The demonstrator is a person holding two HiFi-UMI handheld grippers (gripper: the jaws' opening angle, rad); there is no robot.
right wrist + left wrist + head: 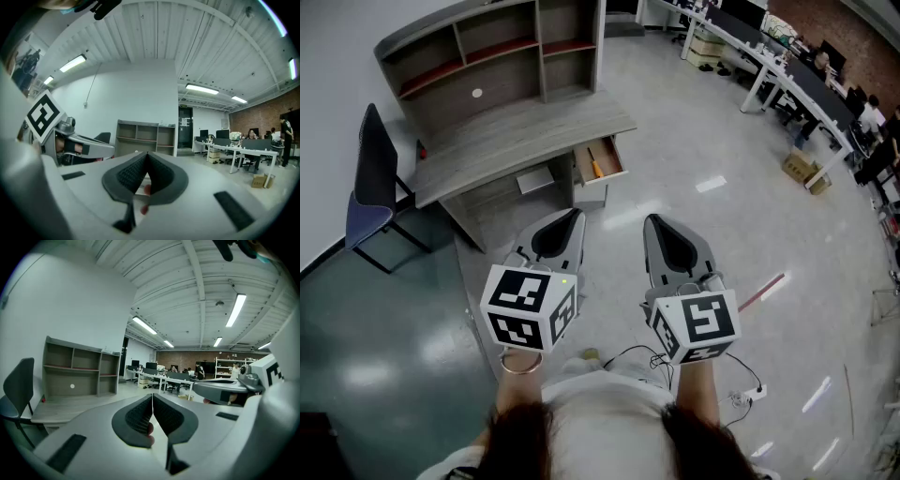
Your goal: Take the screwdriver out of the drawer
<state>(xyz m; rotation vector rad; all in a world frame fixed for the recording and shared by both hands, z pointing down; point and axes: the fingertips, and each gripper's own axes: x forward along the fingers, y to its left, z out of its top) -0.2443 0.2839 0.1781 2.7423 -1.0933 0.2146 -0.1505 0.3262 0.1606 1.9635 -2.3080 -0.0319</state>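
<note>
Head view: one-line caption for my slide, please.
Left claw and right claw, both shut, face the desk, whose open drawer holds the screwdriver.

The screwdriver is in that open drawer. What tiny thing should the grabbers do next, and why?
Probably move closer to the desk and bring one gripper toward the drawer. The drawer already stands open with the screwdriver lying in it, but the left gripper and right gripper are both shut, empty and well short of it.
</note>
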